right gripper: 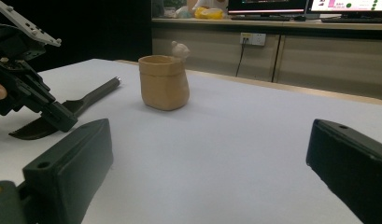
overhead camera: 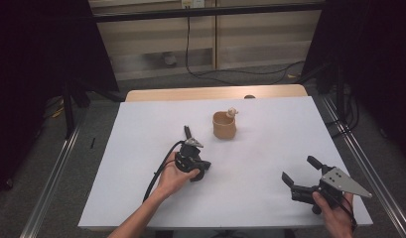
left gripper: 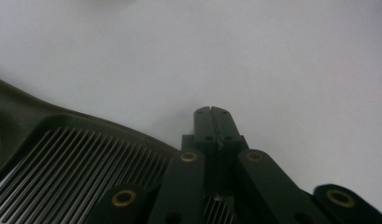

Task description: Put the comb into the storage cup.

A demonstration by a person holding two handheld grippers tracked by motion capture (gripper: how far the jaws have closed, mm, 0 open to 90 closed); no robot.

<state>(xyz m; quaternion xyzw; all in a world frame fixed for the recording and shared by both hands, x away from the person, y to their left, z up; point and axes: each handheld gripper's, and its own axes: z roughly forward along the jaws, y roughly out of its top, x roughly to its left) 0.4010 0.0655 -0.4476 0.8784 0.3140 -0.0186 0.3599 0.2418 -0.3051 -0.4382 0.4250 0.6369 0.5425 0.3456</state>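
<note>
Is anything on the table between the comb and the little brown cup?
Nothing visible. The comb lies under the shut left gripper, and bare white table runs from it to the cup. The open right gripper hangs off to the side.

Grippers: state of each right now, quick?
Left tool: jaws shut on the dark comb, whose teeth run beneath them on the white table.
Right tool: open, nothing between the jaws, apart from the tan cup.

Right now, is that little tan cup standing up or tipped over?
Upright: the tan cup stands on its base on the white table, mouth facing up.
</note>
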